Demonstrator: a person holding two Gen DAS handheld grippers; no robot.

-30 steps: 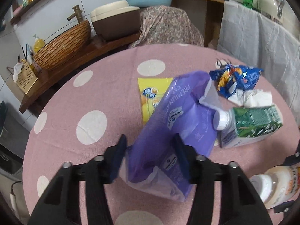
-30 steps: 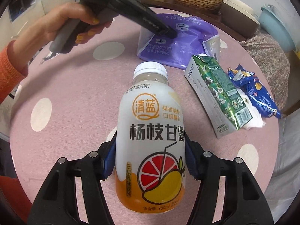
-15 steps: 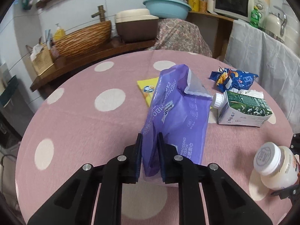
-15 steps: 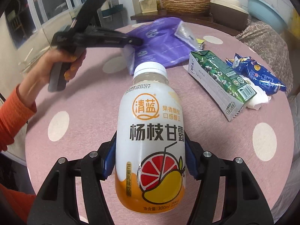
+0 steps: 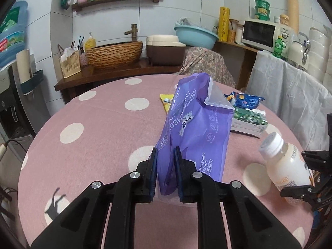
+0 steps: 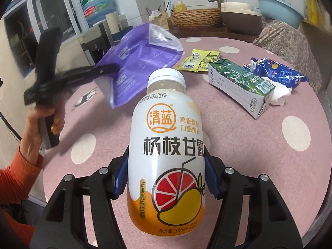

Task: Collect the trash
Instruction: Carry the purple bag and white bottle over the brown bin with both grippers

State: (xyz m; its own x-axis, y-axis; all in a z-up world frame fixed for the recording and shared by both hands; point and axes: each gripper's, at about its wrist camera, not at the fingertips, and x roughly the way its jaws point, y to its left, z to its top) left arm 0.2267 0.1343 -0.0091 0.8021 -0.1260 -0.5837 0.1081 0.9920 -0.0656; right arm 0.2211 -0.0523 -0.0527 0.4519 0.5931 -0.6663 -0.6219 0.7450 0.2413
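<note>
Pink dotted table (image 5: 103, 137), purple tissue bag (image 5: 195, 128) pinched at its near end btwn closed left gripper (image 5: 165, 172) jaws, drink bottle (image 6: 166, 149) clamped upright btwn right gripper (image 6: 166, 174) jaws.

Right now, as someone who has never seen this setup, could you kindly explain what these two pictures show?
There is no robot: a person holds a hand-operated gripper in each hand, each with a camera looking along its fingers. One picture is from the left gripper, shut on a purple tissue bag lifted off the table. The other is from the right gripper, shut on a drink bottle. On the pink dotted table lie a green carton, a blue snack wrapper, yellow sachets and a crumpled tissue.
</note>
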